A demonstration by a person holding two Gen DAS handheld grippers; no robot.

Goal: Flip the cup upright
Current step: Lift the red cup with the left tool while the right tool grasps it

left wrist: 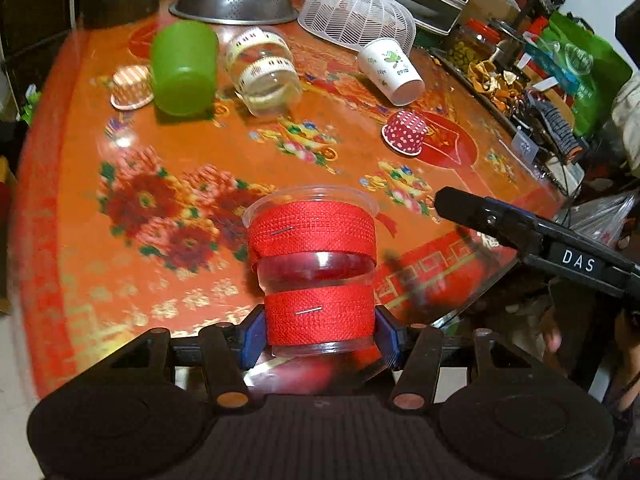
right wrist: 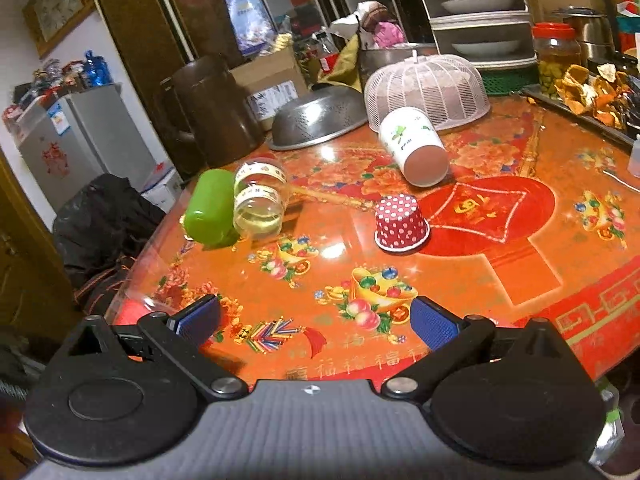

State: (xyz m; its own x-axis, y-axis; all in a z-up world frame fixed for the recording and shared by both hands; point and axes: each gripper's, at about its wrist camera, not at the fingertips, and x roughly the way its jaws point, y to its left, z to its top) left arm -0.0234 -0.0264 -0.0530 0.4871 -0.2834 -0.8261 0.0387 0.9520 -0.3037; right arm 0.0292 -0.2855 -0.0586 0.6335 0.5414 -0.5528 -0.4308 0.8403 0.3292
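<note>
The left gripper (left wrist: 320,334) was clamped on something, its blue pads pressing both sides. The right gripper (right wrist: 316,320) stood wide apart, holding nothing; its arm crossed the left view at three o'clock, seemingly pointing toward ten o'clock.

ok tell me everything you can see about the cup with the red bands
The cup is clear plastic, wrapped in two red woven bands, each fixed with a staple, with a bare strip between them. It stands rim up, held at the lower band between the blue pads of the left gripper, near the front edge of the table. Whether its base touches the table is unclear.
</note>
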